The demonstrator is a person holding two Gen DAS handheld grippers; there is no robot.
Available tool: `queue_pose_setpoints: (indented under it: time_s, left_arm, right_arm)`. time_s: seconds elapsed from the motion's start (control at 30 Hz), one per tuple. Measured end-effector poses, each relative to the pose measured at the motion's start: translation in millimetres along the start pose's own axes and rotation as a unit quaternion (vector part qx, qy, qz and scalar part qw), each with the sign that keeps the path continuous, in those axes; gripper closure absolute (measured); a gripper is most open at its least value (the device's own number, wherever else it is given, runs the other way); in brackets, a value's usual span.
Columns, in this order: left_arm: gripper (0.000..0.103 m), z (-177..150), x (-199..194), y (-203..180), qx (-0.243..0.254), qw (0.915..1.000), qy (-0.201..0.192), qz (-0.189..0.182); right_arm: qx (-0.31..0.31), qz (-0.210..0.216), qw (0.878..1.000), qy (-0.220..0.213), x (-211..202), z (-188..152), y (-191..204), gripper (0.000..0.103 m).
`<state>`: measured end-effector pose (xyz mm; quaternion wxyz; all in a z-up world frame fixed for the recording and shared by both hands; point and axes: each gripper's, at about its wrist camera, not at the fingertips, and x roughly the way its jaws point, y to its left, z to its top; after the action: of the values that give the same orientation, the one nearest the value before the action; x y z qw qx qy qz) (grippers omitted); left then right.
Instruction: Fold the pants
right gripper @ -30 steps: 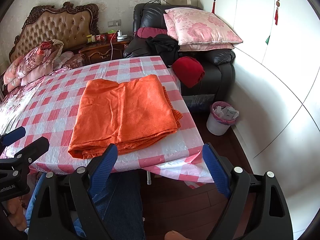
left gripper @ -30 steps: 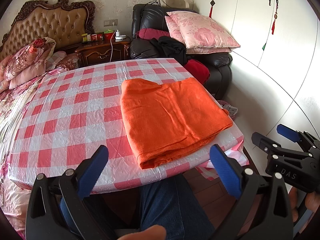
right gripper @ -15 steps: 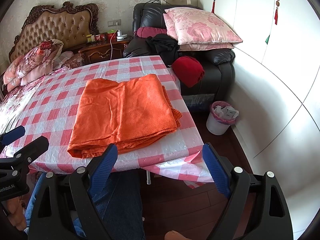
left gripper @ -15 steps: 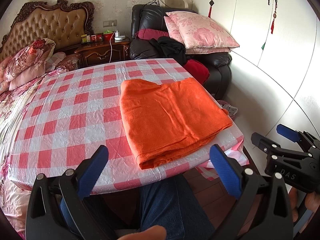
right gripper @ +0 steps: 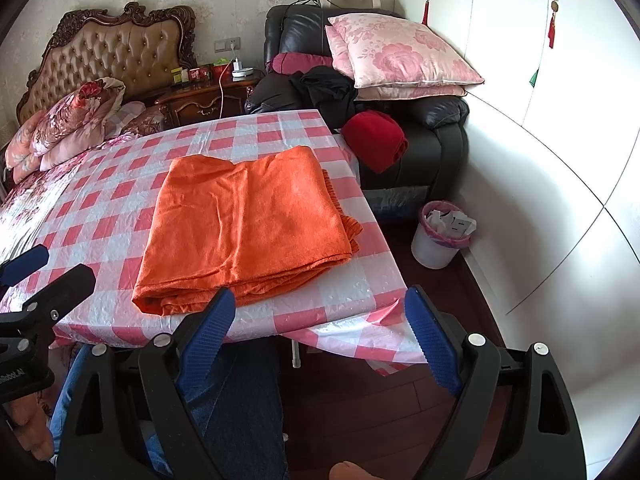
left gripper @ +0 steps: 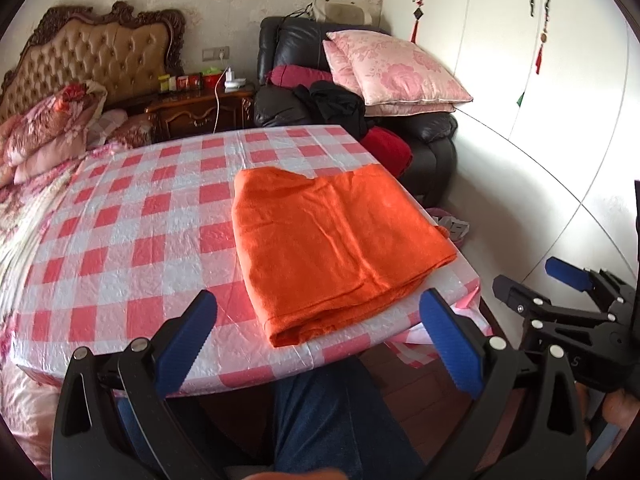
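Note:
Orange pants (left gripper: 336, 240) (right gripper: 244, 224) lie folded into a flat rectangle on the red-and-white checked table (left gripper: 120, 240) (right gripper: 100, 200), close to its near right corner. My left gripper (left gripper: 318, 322) hovers open just short of the table's near edge, nothing between its blue pads. My right gripper (right gripper: 316, 320) is held open the same way, below the fold's near edge and over the table's edge, and it also shows at the right of the left wrist view (left gripper: 560, 280). Neither gripper touches the cloth.
A person's legs in blue jeans (left gripper: 332, 420) sit under the table's near edge. A black armchair (right gripper: 420, 128) piled with pink pillows and clothes stands behind the table. A white waste bin (right gripper: 440, 236) sits on the wood floor at the right. A bed (left gripper: 24, 200) borders the left.

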<state>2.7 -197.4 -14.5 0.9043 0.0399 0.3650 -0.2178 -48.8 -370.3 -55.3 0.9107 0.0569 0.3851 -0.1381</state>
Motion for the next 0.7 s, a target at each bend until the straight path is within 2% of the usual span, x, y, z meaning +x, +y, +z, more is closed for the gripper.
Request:
queue_pose_setpoints:
  time_s: [0.7]
  left_arm:
    - [0.002, -3.8, 0.3, -2.0, 0.005, 1.0, 0.0, 0.008]
  right_arm:
    - [0.002, 0.0, 1.0, 0.003, 1.2, -4.0, -4.6, 0.02]
